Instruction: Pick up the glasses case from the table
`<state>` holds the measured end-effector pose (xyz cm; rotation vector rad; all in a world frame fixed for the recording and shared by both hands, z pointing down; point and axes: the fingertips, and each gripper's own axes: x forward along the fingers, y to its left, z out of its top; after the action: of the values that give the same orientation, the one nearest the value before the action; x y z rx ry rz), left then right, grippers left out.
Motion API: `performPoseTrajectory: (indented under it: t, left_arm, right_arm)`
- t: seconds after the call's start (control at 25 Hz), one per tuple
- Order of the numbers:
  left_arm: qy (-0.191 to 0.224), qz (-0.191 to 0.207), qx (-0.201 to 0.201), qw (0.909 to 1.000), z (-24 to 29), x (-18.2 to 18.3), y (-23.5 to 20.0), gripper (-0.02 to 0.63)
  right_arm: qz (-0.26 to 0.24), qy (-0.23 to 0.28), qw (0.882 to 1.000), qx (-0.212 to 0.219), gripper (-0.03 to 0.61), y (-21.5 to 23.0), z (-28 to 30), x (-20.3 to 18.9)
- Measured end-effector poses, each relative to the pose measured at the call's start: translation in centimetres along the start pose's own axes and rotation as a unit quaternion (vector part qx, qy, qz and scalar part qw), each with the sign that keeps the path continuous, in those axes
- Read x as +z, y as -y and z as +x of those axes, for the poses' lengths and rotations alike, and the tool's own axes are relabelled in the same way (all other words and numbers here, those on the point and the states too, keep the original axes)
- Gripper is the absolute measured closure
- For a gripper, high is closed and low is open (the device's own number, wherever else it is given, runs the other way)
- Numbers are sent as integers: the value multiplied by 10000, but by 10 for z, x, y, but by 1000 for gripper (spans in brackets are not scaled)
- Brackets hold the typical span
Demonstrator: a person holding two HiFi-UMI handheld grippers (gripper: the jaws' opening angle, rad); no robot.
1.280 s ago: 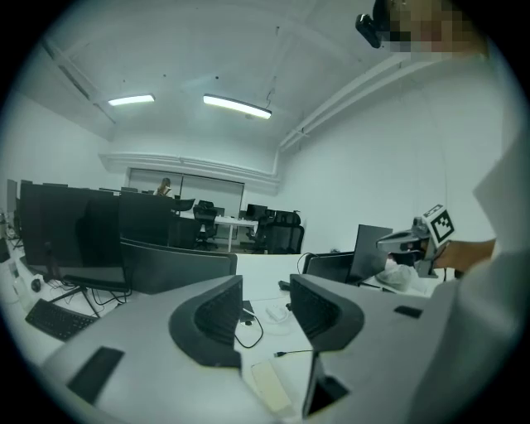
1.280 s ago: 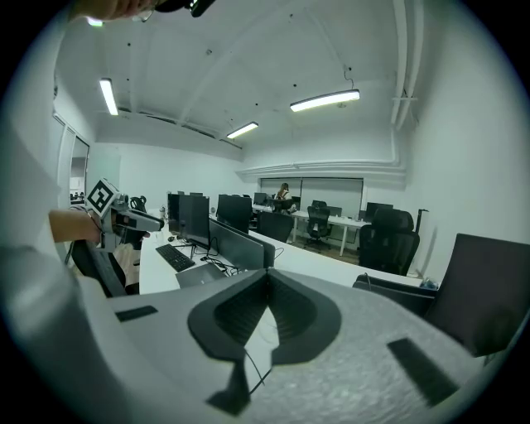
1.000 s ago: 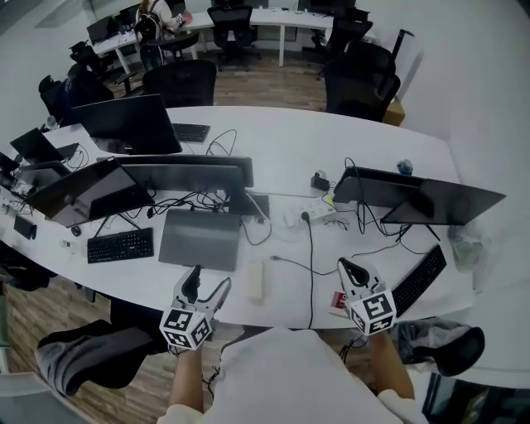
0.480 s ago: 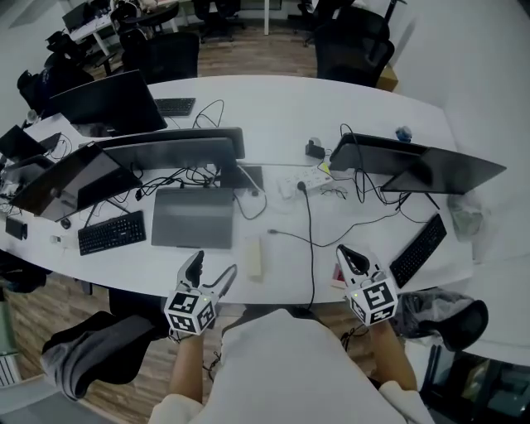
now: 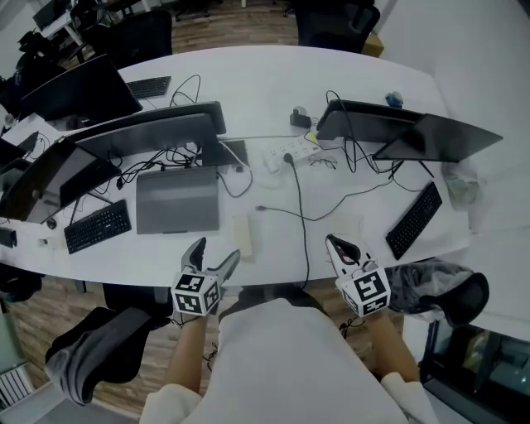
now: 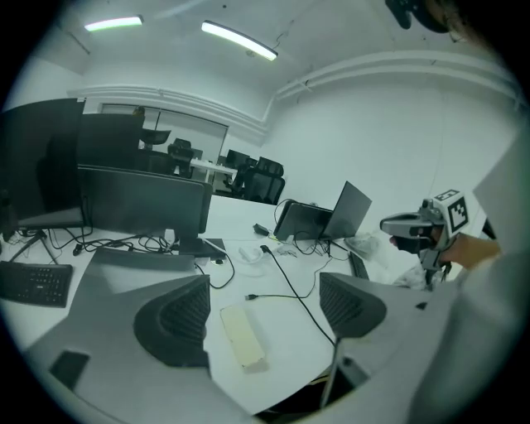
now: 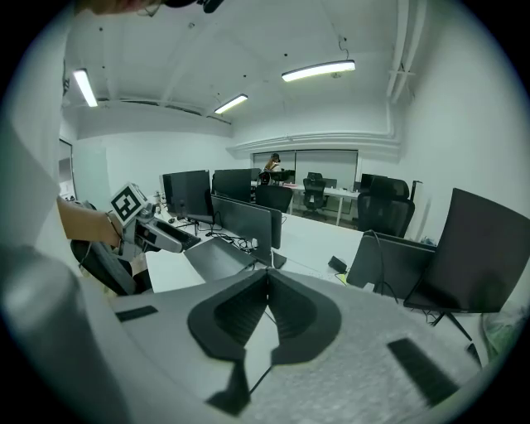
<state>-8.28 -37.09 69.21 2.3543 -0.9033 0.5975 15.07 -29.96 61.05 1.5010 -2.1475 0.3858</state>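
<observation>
Glasses case (image 5: pixel 243 235) is showing pale cream on a white table (image 5: pixel 248 83), with black monitors (image 5: pixel 157 132), black keyboards (image 5: pixel 97 225) and a black cable (image 6: pixel 305 306) sitting around a grey laptop (image 5: pixel 177 199). Left gripper (image 5: pixel 215 252) and right gripper (image 5: pixel 333 243) are showing grey bodies, dark ribbed pads (image 6: pixel 186 315) and black-and-white square markers. Floor (image 5: pixel 240 21) is showing brown wood planks.

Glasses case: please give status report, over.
Left gripper just opening, empty. Right gripper shut, empty. Glasses case lies on table, ahead of left jaws, untouched. Black cable beside it, not across.
</observation>
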Motion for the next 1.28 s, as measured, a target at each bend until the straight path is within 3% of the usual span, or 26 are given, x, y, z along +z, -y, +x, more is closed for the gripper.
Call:
performPoseTrajectory:
  t: [0.44,0.8,1.28]
  left_arm:
    - [-809,-168,-137,9965,70,-55,0,227]
    - [-1405,-536,66,9886,127,-107,-22,227]
    - [-2223,-372,559,9727,179,-181,-47,227]
  right_arm:
    - [165,-181,9997,52,581,-10,7,-19]
    - [342,-355,9988,37,581,-7,11,-33]
    - [502,-667,9964,124,581,-3,22,-58]
